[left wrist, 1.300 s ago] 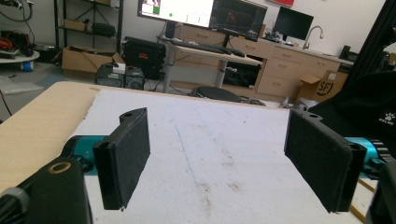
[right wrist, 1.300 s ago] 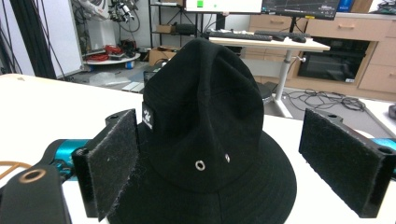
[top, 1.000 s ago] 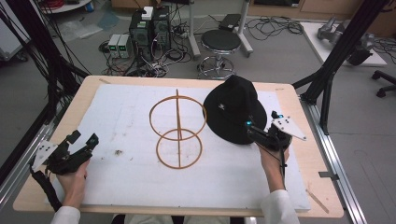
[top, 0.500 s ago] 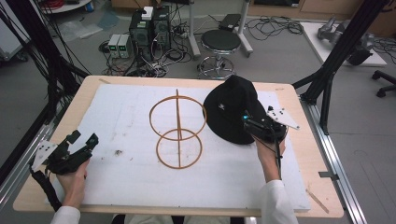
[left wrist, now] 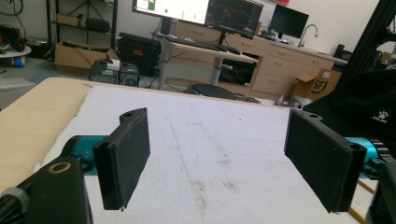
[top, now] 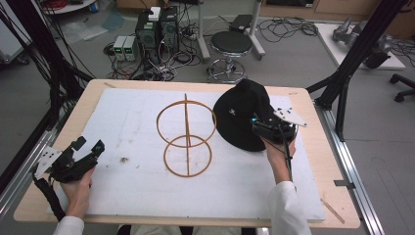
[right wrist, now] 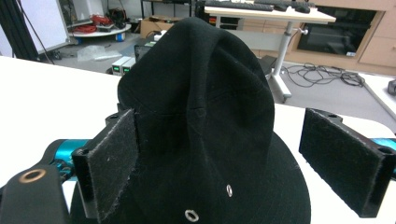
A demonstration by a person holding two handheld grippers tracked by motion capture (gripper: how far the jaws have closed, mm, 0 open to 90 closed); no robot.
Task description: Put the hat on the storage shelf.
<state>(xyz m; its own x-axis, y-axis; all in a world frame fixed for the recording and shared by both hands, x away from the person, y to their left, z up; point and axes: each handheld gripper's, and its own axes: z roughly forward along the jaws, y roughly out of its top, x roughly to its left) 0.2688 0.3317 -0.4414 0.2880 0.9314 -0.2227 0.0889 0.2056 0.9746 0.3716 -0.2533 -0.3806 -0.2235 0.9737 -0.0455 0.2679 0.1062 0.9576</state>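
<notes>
The left gripper (top: pixel 88 149) rests at the near left edge of the table (top: pixel 313 161), jaws spread wide with nothing between them. The right gripper (top: pixel 259 128) sits over the near rim of the black hat (top: pixel 240 115), jaws wide apart on either side of its crown and not yet closed on it. The hat lies on the white sheet (top: pixel 122 122), just right of the wooden ring stand (top: pixel 186 134).
</notes>
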